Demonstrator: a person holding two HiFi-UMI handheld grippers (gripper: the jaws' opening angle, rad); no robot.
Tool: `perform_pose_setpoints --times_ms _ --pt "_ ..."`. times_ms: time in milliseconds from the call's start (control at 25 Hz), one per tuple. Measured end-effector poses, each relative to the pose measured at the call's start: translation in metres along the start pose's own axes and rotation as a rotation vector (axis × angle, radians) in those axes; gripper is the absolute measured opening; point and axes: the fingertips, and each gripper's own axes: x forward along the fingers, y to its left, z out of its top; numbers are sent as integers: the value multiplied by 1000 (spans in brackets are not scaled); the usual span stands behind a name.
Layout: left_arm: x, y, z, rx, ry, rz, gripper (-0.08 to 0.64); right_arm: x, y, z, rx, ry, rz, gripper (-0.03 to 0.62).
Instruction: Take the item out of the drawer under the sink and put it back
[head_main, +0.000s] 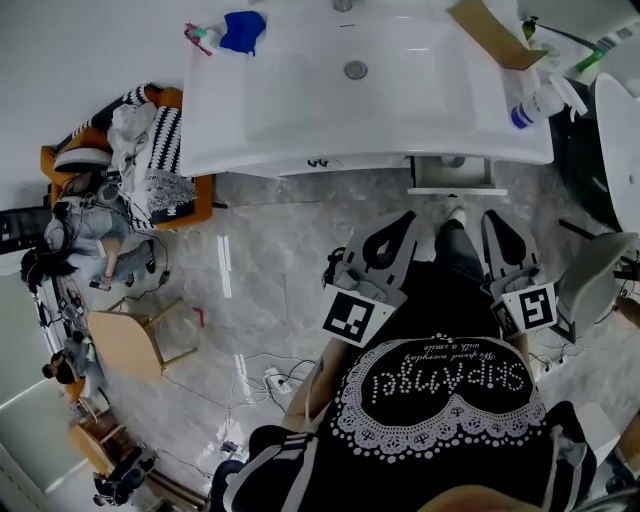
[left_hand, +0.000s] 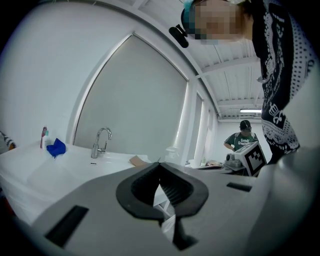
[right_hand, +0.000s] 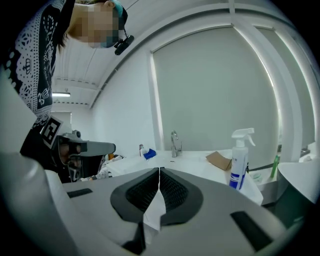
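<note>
The left hand-held gripper (head_main: 405, 220) is empty, jaws together, near the sink (head_main: 290, 100). Just beyond it the drawer (head_main: 450, 178) stands slightly open. Its item is unseen, probably inside. The right hand-held gripper (head_main: 493, 220), likewise closed and empty, seems poised to reach in.

Glossy grey marbled floor (head_main: 260, 250), cables (head_main: 262, 372) trailing across. At left, orange armchair (head_main: 200, 195) heaped with clothes (head_main: 140, 140); pale wooden chairs (head_main: 128, 345) nearer. White walls, large grey window panel (left_hand: 135, 100), ribbed white ceiling (left_hand: 235, 80), lit strip lamp (left_hand: 250, 111).
</note>
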Motion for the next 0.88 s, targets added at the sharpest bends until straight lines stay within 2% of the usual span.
perform_pose_setpoints --times_ms 200,400,880 --pt "15 -8 -6 -12 32 -37 5 -4 -13 0 -1 2 -32 20" --pt "26 -25 -12 10 64 -98 5 -9 -23 -2 -1 10 -42 20" --pt "14 -22 -16 -14 70 -107 5 -14 -21 -7 -48 19 -88 20"
